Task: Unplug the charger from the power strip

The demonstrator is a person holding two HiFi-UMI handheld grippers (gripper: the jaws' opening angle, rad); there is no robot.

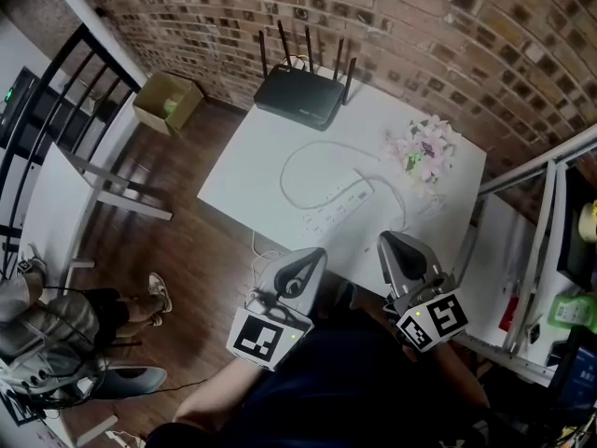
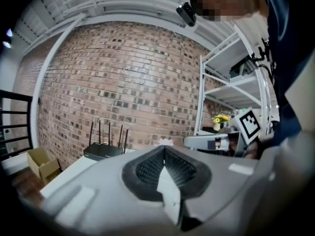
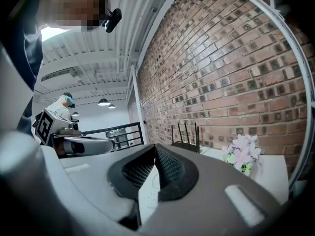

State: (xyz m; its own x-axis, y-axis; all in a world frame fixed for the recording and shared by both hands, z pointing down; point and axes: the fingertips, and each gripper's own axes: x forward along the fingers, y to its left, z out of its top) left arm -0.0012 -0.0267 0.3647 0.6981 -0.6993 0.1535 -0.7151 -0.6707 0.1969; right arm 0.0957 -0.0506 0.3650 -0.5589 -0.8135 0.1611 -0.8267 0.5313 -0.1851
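A white power strip [image 1: 340, 208] lies mid-table on the white table [image 1: 252, 157], its white cable looping behind it. A small white charger [image 1: 367, 181] seems to sit at the strip's far right end, with a thin cord trailing toward the near edge; it is too small to be sure. My left gripper [image 1: 312, 253] and right gripper [image 1: 387, 239] hover side by side at the table's near edge, short of the strip, both shut and empty. In the left gripper view the jaws [image 2: 164, 149] meet at a point. The right gripper view shows the same [image 3: 156, 146].
A black router [image 1: 303, 91] with antennas stands at the table's back edge, pink flowers [image 1: 424, 147] at the right. White metal shelving [image 1: 550, 185] flanks the table's right side. On the floor to the left are a cardboard box [image 1: 168, 101] and a person [image 1: 56, 325].
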